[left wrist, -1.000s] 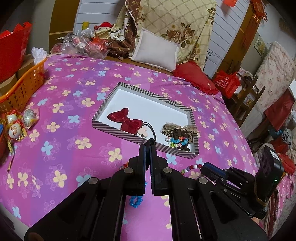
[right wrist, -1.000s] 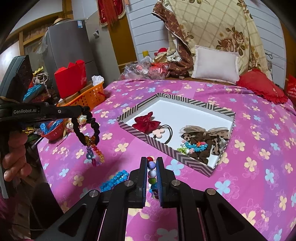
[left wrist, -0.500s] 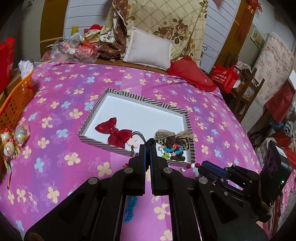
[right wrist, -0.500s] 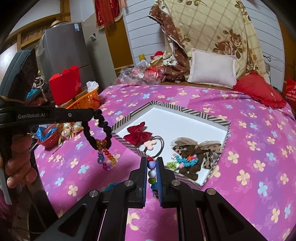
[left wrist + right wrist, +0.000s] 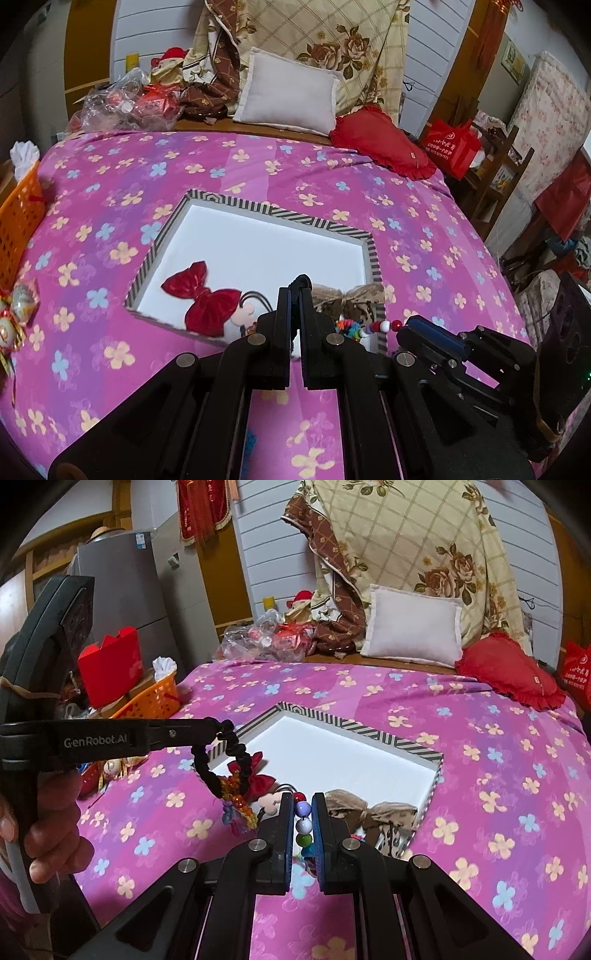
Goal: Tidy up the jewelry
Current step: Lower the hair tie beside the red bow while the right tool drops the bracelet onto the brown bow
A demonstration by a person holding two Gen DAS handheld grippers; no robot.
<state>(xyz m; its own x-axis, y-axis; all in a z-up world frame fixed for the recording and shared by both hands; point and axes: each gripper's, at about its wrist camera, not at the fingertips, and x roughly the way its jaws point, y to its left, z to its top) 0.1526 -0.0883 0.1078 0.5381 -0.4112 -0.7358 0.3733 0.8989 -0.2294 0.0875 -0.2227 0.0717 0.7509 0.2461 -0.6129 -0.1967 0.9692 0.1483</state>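
1. Jewelry is split between my two claws and the striped tray [image 5: 207, 196] on the pink bedspread [image 5: 110, 206].
2. My left claw [image 5: 294, 295] is clenched on a black scrunchie [image 5: 207, 764] with orange and blue charms dangling; it hangs over the tray's near left corner.
3. My right claw [image 5: 303, 814] is clamped on a bead string [image 5: 303, 825]: red, lilac, white, green beads show between the fingers, just above the tray's near edge.
4. Inside the tray lie a red bow [image 5: 201, 297] at its near left, a flower hair tie [image 5: 245, 314] beside it, and a brown bow [image 5: 347, 297] at its near right.
5. An orange basket [image 5: 16, 221] sits well left of the tray.
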